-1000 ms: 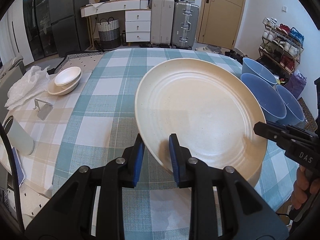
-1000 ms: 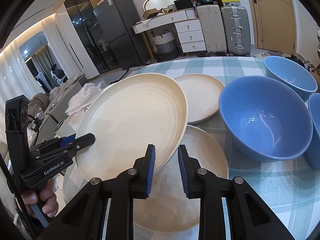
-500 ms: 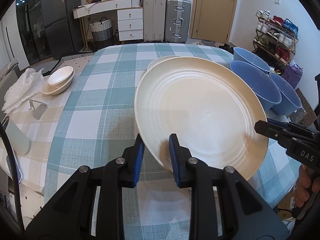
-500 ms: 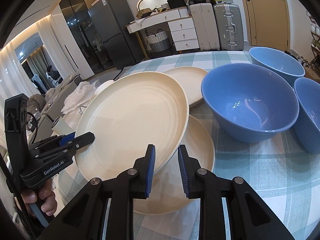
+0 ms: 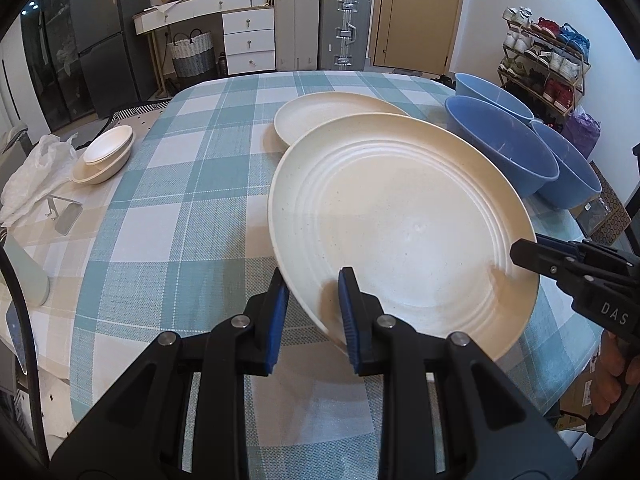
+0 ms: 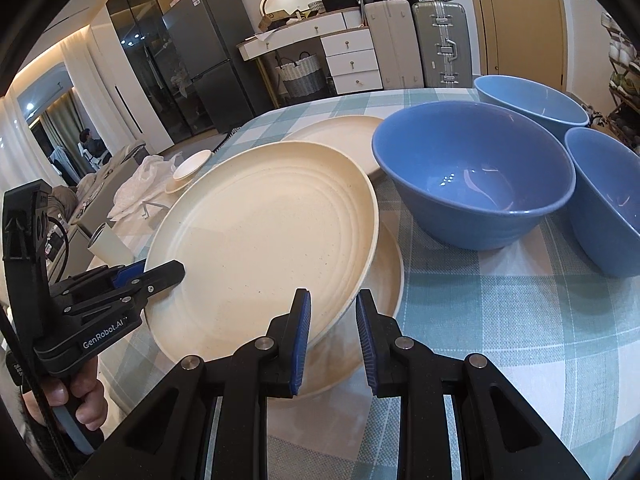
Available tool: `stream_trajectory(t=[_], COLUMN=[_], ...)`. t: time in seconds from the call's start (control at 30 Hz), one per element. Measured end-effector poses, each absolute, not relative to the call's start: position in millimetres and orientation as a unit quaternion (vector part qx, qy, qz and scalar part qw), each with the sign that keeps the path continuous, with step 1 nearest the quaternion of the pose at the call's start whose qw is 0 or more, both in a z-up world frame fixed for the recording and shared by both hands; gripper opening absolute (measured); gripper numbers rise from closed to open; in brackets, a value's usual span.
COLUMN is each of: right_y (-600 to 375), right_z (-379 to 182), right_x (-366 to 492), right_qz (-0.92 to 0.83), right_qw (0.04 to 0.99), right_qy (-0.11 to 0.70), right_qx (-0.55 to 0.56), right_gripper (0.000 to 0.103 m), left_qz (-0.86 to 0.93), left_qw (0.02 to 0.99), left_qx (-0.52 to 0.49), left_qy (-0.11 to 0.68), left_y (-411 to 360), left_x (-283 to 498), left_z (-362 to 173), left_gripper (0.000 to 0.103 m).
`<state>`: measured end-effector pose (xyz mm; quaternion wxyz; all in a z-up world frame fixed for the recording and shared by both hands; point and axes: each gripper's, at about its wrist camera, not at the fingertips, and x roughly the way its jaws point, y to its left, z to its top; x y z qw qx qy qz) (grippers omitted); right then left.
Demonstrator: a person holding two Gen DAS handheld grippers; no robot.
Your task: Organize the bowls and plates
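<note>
1. I am gripping the big cream plate [image 5: 400,216] by its rim with my left gripper [image 5: 314,312], its pads pinching the near edge.
2. My right gripper [image 6: 332,336] is clamping the same plate's opposite rim, so both are carrying it, tilted, over a second plate [image 6: 384,288] lying on the table [image 5: 192,184].
3. I am judging the stacking barely begun: a third plate [image 5: 320,116] is lying apart, farther back.
4. Three blue bowls [image 6: 472,168] are standing separately, un-nested and looking empty.
</note>
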<state>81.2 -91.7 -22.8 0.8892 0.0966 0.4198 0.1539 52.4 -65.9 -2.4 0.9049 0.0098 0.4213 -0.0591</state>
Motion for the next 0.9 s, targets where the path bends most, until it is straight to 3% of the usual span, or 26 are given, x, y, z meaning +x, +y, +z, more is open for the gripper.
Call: stream_trajectory(t=[0.9], right_y=[-86], right_z=[-41], right_x=[79], right_qz=[0.125], right_qw=[0.887], right_qy=[0.437], right_qx=[0.075], right_gripper=[0.024], left_qz=[-0.051], left_qw=[0.899], left_qx=[0.058], left_qy=[0.431], left_y=[-86], left_x=[58], left_z=[-34], left_gripper=[0.024])
